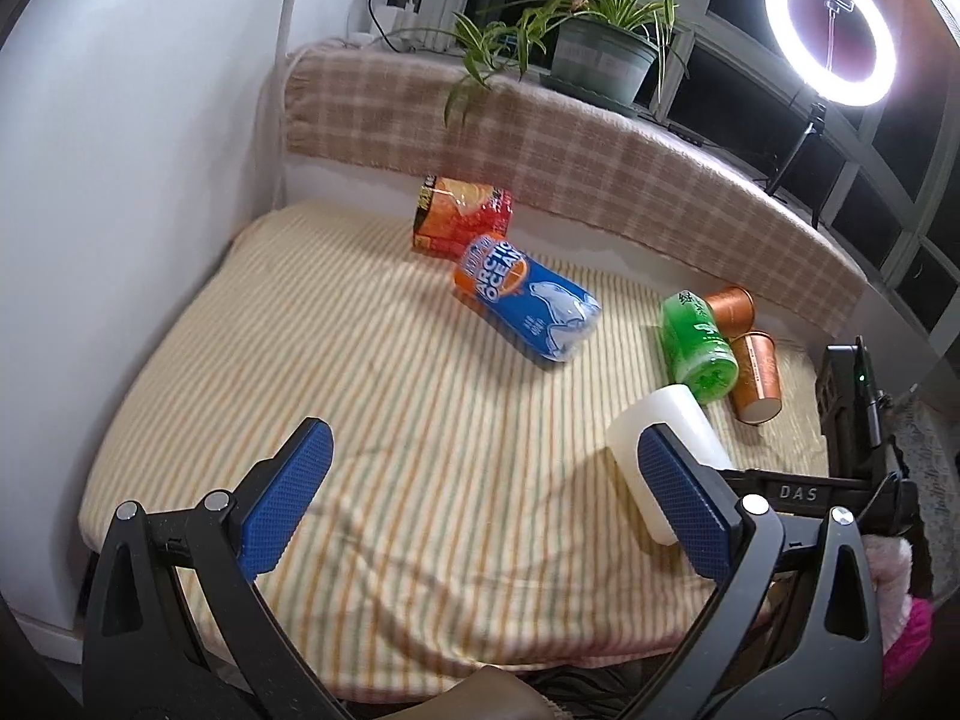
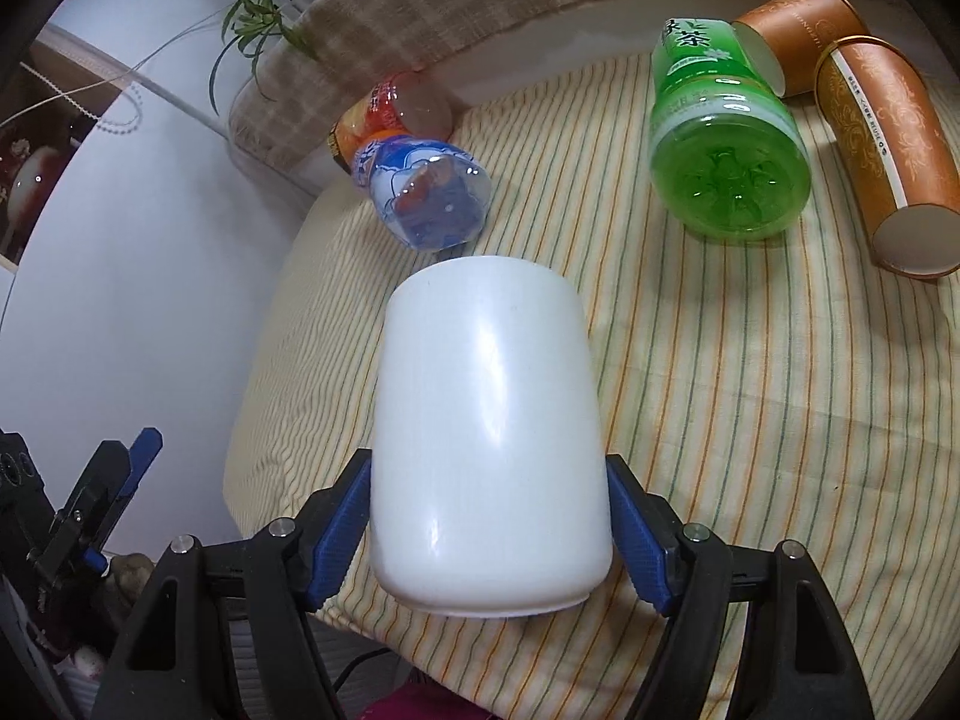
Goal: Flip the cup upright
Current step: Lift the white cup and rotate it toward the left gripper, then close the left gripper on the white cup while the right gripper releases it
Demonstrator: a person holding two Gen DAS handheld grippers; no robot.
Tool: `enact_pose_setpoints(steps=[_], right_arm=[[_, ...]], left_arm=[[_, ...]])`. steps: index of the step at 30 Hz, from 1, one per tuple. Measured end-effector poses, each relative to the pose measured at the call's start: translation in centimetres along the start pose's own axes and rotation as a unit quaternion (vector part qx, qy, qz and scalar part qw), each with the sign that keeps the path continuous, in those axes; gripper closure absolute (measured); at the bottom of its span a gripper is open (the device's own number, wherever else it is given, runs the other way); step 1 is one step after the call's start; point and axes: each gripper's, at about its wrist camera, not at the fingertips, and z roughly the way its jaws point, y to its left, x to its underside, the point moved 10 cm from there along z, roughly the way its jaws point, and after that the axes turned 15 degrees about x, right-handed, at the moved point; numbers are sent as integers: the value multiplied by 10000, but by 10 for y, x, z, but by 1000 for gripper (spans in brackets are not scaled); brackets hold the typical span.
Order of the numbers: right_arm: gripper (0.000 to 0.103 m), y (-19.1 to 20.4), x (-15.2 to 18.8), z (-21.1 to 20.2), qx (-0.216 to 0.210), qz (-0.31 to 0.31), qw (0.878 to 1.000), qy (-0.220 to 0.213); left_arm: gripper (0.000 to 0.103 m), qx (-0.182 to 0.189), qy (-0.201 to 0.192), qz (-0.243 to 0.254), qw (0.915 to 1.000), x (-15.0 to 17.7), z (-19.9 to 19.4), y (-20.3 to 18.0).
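Observation:
A plain white cup [image 2: 489, 438] lies on its side on the striped cloth [image 2: 750, 420], near the front edge. My right gripper [image 2: 489, 531] is shut on it, one blue pad on each side of its near end. In the left wrist view the cup [image 1: 666, 420] shows at the right, partly behind my own right finger, with the right gripper's black body [image 1: 852, 420] beside it. My left gripper [image 1: 480, 498] is open and empty above the cloth [image 1: 390, 420], to the left of the cup.
A blue Arctic Ocean bottle [image 1: 528, 306], an orange-red bottle [image 1: 462, 216], a green tea bottle [image 2: 720, 144] and two brown paper cups [image 2: 882, 144] lie on the cloth. A plaid-covered ledge [image 1: 540, 150] holds a potted plant [image 1: 600, 54]. A ring light [image 1: 831, 30] stands at the right; a white wall is at the left.

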Motion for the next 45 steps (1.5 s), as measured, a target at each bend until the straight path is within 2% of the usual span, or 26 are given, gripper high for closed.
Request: enact_pose_setpoints(steps=[5,8,13,14,17,20,23,26,32,35,38,45], right_arm=[[17,-4,-2,-6,-44,70,9999,-115],[17,-5,1,-20,-39,-58,9995,-298],[16,-20,9,-57,316,-214,9957,-843],[16,-24,10,-62,404,-211,9946,-931],[16,-42,17,-82,848,-173,9885,-1242],[16,-59,26,-97,1037,-33,9849,-1387],[16,-78,34,-107,1036,249,9843,-1410],[16,-98,38,-109,1102,498,9823,-1427],[16,-114,47,-107,1018,714,9832,-1338],[16,-118,51,-106,1019,759,9833,-1301],[16,-124,54,-108,1106,842,9816,-1309],[16,-134,60,-114,1181,990,9787,-1358]], left_arm=[[0,124,129,-123,9998,4,8,-4],[0,269,259,-166,9992,7,15,-12],[0,746,645,-382,9944,14,38,-32],[0,1011,875,-557,9895,17,50,-39],[0,1441,1251,-1053,9760,25,75,-49],[1,1555,1437,-1385,9675,28,94,-55],[2,1753,1700,-1717,9544,33,112,-62],[8,1837,1925,-1977,9435,38,128,-66],[9,1755,2015,-2073,9411,42,146,-69],[15,1763,2074,-2075,9396,43,152,-72],[16,1827,2148,-2136,9353,46,158,-75],[20,1738,2225,-2106,9359,50,170,-75]])
